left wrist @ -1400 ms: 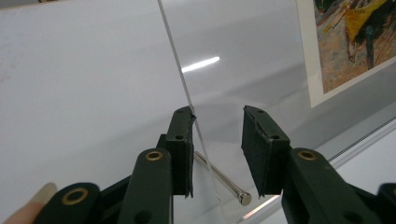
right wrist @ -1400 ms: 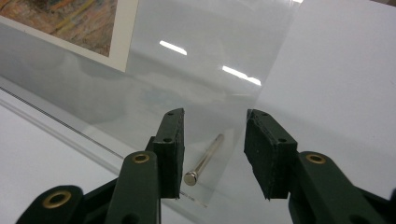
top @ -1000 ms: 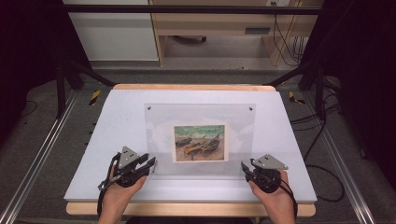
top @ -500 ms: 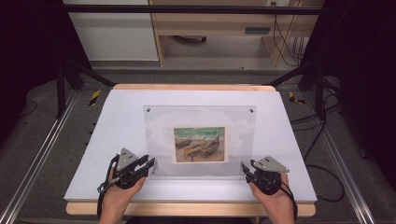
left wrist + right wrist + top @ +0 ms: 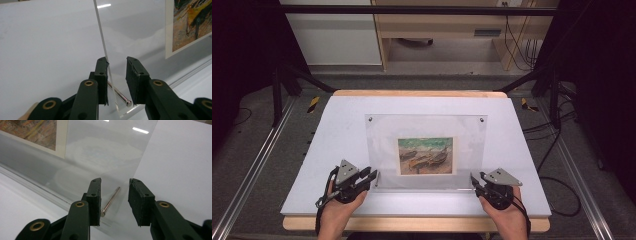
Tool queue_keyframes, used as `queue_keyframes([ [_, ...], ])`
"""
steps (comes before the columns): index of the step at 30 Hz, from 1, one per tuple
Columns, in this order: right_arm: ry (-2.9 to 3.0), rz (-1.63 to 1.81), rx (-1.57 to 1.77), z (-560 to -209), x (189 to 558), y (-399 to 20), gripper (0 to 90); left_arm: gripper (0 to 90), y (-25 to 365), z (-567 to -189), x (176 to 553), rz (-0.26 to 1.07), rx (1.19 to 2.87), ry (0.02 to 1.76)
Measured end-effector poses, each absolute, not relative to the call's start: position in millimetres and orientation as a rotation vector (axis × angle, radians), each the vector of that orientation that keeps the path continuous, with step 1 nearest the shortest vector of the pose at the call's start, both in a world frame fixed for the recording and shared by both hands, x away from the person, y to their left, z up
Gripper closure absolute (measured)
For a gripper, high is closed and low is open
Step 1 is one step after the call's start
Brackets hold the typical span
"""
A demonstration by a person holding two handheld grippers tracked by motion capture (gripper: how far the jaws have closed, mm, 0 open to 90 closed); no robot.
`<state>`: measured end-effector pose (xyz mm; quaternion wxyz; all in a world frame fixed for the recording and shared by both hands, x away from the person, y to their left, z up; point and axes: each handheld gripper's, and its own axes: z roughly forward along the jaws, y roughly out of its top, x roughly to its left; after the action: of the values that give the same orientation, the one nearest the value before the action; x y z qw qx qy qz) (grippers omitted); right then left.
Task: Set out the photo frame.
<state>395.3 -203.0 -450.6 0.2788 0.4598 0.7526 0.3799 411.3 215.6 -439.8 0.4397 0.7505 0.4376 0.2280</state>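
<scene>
both grippers at the near corners of a clear picture frame (image 5: 427, 150)

frame lies mid table (image 5: 337, 130) with a boat print (image 5: 426, 156) inside. left gripper (image 5: 117, 75) jaws just closing around its near left corner, gap showing; right gripper (image 5: 115, 195) jaws spread around the near right corner, not pinching.
</scene>
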Motion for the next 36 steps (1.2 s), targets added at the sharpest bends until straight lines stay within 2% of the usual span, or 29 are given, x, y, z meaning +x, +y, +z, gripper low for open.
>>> queue_keyframes([
  [36, 2.041, 1.013, 1.228, -454.0, 389.4, -203.0, 62.6, 72.3, 220.1, -442.1, 403.4, 0.541, 1.902, 1.056],
])
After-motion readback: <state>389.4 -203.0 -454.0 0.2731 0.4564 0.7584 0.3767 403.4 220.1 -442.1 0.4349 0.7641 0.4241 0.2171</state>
